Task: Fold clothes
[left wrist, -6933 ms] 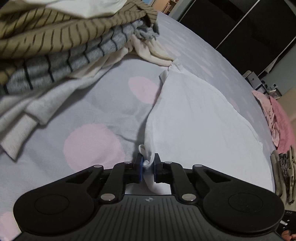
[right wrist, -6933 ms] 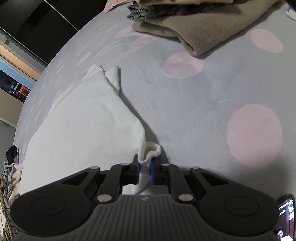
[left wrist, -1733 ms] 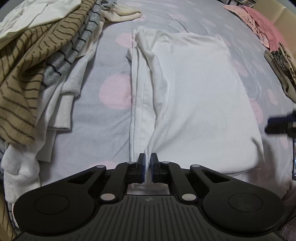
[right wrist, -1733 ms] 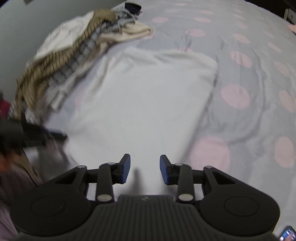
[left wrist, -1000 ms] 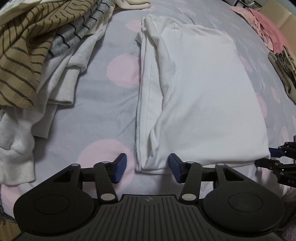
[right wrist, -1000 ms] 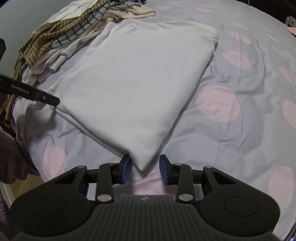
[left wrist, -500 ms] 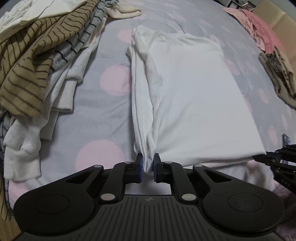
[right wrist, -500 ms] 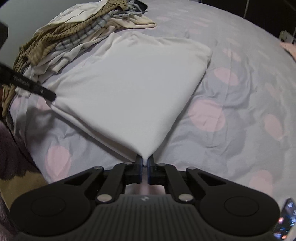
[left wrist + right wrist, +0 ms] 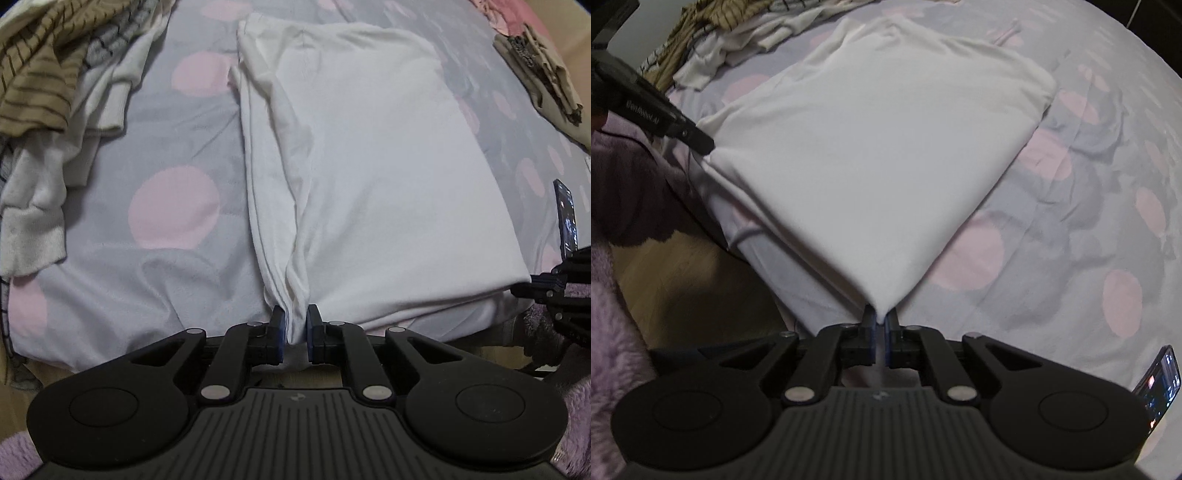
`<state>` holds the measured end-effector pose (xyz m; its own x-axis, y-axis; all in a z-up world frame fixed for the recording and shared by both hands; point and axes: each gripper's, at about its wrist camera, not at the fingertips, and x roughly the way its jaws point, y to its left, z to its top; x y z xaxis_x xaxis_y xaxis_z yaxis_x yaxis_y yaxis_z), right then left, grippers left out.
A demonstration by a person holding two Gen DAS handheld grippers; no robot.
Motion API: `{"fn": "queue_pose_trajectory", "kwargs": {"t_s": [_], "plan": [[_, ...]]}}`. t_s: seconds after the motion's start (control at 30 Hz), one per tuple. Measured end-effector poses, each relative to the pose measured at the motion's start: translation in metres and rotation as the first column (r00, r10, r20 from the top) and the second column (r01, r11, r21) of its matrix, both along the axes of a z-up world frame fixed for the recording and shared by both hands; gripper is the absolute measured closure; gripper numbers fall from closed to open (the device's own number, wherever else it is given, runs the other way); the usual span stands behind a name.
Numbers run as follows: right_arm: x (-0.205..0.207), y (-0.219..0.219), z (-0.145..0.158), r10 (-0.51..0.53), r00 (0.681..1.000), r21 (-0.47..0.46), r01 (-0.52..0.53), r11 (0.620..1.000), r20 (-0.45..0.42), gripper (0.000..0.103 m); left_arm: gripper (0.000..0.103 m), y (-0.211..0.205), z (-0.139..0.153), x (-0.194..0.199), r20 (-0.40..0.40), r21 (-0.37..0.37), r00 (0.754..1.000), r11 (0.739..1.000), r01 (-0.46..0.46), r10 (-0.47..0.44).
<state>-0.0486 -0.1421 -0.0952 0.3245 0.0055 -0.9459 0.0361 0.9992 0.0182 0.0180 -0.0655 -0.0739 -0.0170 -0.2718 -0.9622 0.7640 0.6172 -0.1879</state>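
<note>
A white garment (image 9: 373,155) lies folded lengthwise on the grey bed cover with pink dots (image 9: 173,122). My left gripper (image 9: 294,326) is shut on its near left corner, where the folded layers bunch. My right gripper (image 9: 880,320) is shut on the near right corner of the white garment (image 9: 886,147), which is pulled taut to a point. Each gripper shows in the other's view: the right gripper (image 9: 532,288) at the right edge, the left gripper (image 9: 701,142) at the left. The near hem hangs over the bed's front edge.
A heap of unfolded clothes (image 9: 55,62), brown striped, grey striped and cream, lies at the left. Folded clothes (image 9: 539,70) are stacked at the far right. A phone (image 9: 1156,384) is mounted beside my right gripper. A fuzzy purple sleeve (image 9: 613,314) and the wooden floor (image 9: 687,280) are below the bed edge.
Both grippers went from open to shut on the garment's near corners. They have since drawn back toward the bed's front edge, pulling the near hem taut.
</note>
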Motion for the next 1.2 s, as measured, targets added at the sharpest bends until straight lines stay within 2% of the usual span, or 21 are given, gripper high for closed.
{"fn": "queue_pose_trajectory", "kwargs": {"t_s": [0.07,0.17,0.27,0.4,0.5,0.6,0.63,0.67,0.7,0.83,1.03,1.1,1.2], "plan": [[0.0,-0.002,0.0,-0.009,1.0,0.015,0.009,1.0,-0.009,0.098,0.09,0.003,0.002,0.0,0.007,-0.001,1.0,1.0,-0.004,0.004],[-0.003,0.0,0.006,0.002,1.0,0.034,-0.002,0.999,0.01,0.09,0.088,0.018,0.012,-0.006,0.046,-0.029,0.999,1.0,-0.012,0.013],[-0.006,0.004,0.016,0.016,0.999,0.036,-0.018,0.999,0.048,0.078,0.084,0.026,0.022,0.0,0.049,-0.107,0.997,0.993,-0.057,0.062],[-0.007,0.006,0.028,0.03,0.994,0.037,-0.034,0.999,0.103,0.075,0.083,0.03,0.036,0.006,0.08,-0.204,0.99,0.974,-0.101,0.119],[-0.006,0.001,0.037,0.012,0.99,0.074,-0.022,0.997,0.141,0.071,0.082,0.025,0.041,0.006,0.114,-0.234,0.984,0.966,-0.105,0.135],[-0.002,-0.005,0.047,-0.011,0.986,0.096,-0.005,0.995,0.166,0.067,0.069,0.019,0.042,0.008,0.14,-0.243,0.981,0.965,-0.099,0.136],[0.001,-0.008,0.05,-0.021,0.984,0.104,0.003,0.995,0.174,0.067,0.054,0.014,0.042,0.009,0.15,-0.245,0.98,0.965,-0.093,0.132],[0.003,-0.01,0.053,-0.032,0.983,0.112,0.011,0.994,0.183,0.066,0.048,0.01,0.043,0.011,0.162,-0.251,0.978,0.964,-0.087,0.13],[0.007,-0.011,0.055,-0.048,0.98,0.119,0.025,0.993,0.191,0.063,0.048,0.005,0.044,0.013,0.174,-0.264,0.976,0.961,-0.079,0.128],[0.031,-0.031,0.047,-0.159,0.969,0.1,0.142,0.985,0.19,0.062,0.047,-0.014,0.043,0.025,0.19,-0.271,0.972,0.959,-0.081,0.136],[0.048,-0.074,0.043,-0.338,0.924,0.156,0.312,0.937,0.181,0.058,0.044,-0.034,0.028,0.053,0.132,-0.29,0.973,0.946,-0.145,0.19],[0.055,-0.083,0.043,-0.36,0.914,0.179,0.329,0.927,0.187,0.049,0.043,-0.041,0.022,0.063,0.125,-0.291,0.971,0.943,-0.159,0.203],[0.068,-0.092,0.038,-0.361,0.907,0.204,0.32,0.925,0.215,0.045,0.043,-0.049,0.01,0.075,0.107,-0.289,0.971,0.942,-0.174,0.212]]}}
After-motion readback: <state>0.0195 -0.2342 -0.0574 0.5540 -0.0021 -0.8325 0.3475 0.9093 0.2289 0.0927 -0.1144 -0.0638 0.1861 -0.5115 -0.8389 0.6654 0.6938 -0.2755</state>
